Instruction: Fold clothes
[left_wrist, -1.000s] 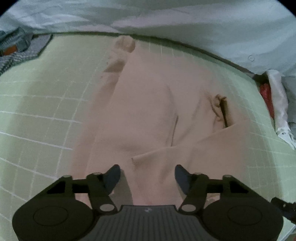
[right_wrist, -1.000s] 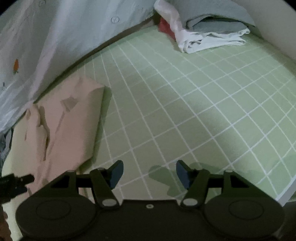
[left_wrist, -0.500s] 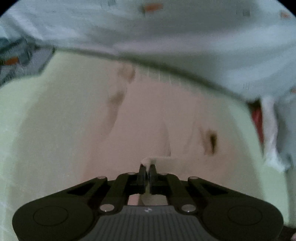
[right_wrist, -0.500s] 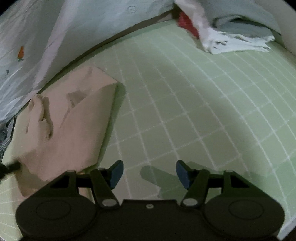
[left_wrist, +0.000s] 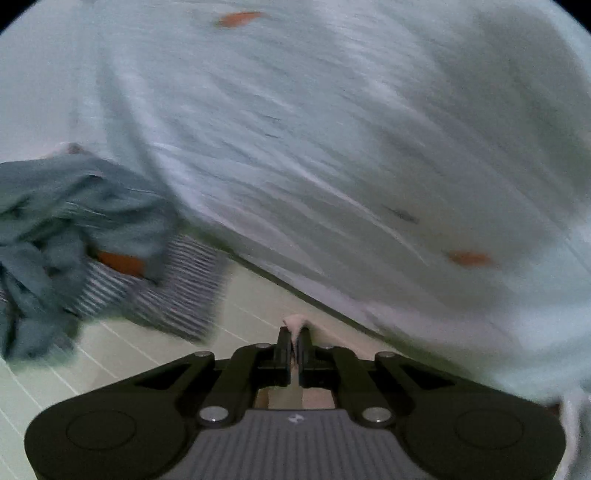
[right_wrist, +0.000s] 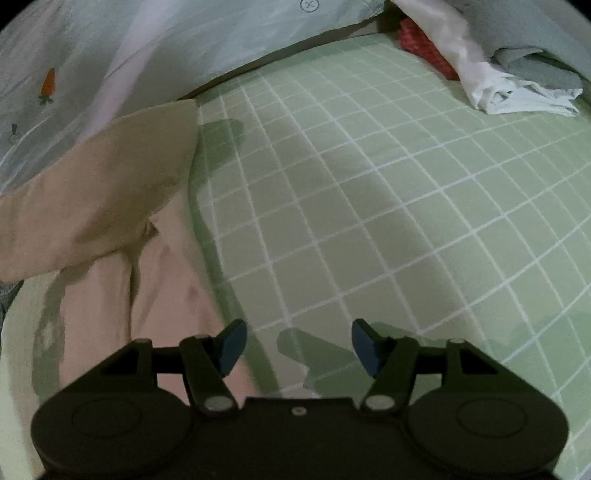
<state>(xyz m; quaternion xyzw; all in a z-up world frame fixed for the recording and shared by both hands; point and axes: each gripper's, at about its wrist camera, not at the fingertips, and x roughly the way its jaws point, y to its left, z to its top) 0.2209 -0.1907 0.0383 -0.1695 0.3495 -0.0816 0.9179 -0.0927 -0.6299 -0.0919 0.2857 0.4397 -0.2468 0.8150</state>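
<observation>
A pale pink garment (right_wrist: 110, 192) lies on the green checked sheet (right_wrist: 369, 206) at the left of the right wrist view, with one part lifted and folding over the rest. My left gripper (left_wrist: 294, 341) is shut on a pinch of this pink garment (left_wrist: 295, 325) and holds it raised; that view is blurred. My right gripper (right_wrist: 297, 345) is open and empty, low over the sheet just right of the garment's near edge.
A pale blue quilt (left_wrist: 332, 129) with carrot prints runs along the far side and also shows in the right wrist view (right_wrist: 147, 48). Blue and striped clothes (left_wrist: 74, 236) are heaped at the left. Folded white, grey and red clothes (right_wrist: 495, 62) lie at the far right.
My left gripper closed on the pink garment's edge and lifted it up and away, swinging toward the quilt. The garment's lifted part now folds over. My right gripper moved closer to the garment.
</observation>
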